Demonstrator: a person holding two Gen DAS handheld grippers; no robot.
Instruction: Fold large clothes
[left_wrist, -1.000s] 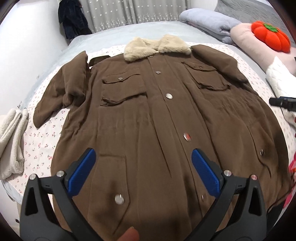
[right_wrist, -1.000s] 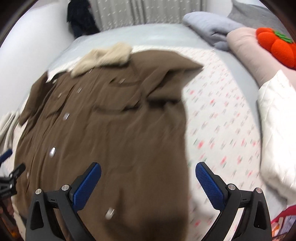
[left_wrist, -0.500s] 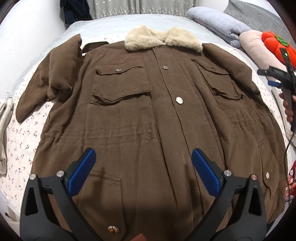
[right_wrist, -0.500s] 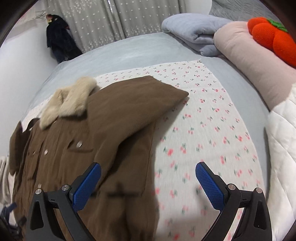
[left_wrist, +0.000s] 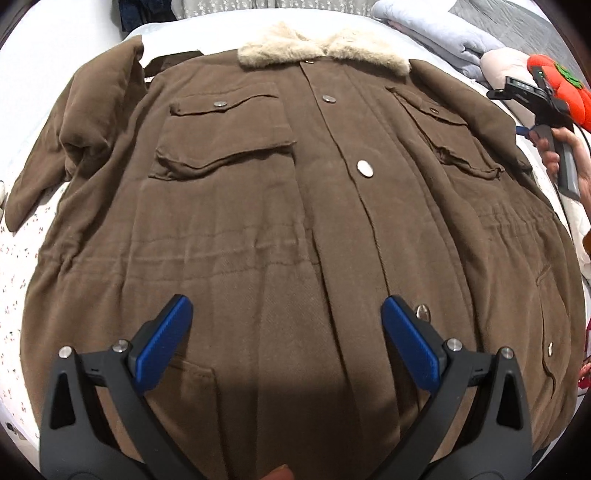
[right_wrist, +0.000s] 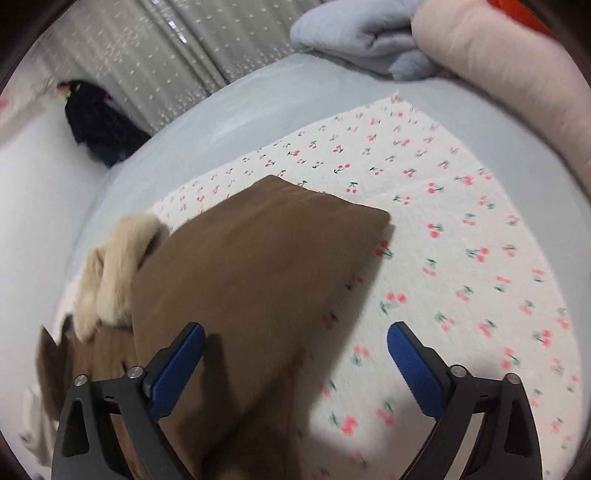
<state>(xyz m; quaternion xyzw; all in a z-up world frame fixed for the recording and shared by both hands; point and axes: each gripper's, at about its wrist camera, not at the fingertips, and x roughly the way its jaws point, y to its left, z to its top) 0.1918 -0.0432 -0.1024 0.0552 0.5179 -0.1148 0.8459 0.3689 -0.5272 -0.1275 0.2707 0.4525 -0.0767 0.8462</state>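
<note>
On cherry-print white blanket (right_wrist: 461, 229), brown buttoned coat with cream fur collar (left_wrist: 295, 206) lay spread front-up; left view alone showed whole front, left gripper (left_wrist: 284, 339) spread, empty above hem; right view alone showed sleeve end (right_wrist: 258, 258); right gripper (right_wrist: 295, 354), jaws just narrowing, still apart, straddled sleeve edge, pads not touching.

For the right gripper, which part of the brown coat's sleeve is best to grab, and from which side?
Probably the cuff end of the sleeve, approached from the bare cherry-print blanket beside it. The sleeve lies flat and angled away from the coat, so its free outer edge is exposed there. The right gripper, whose jaws have just been closing slightly, is open over that edge, holding nothing.
</note>
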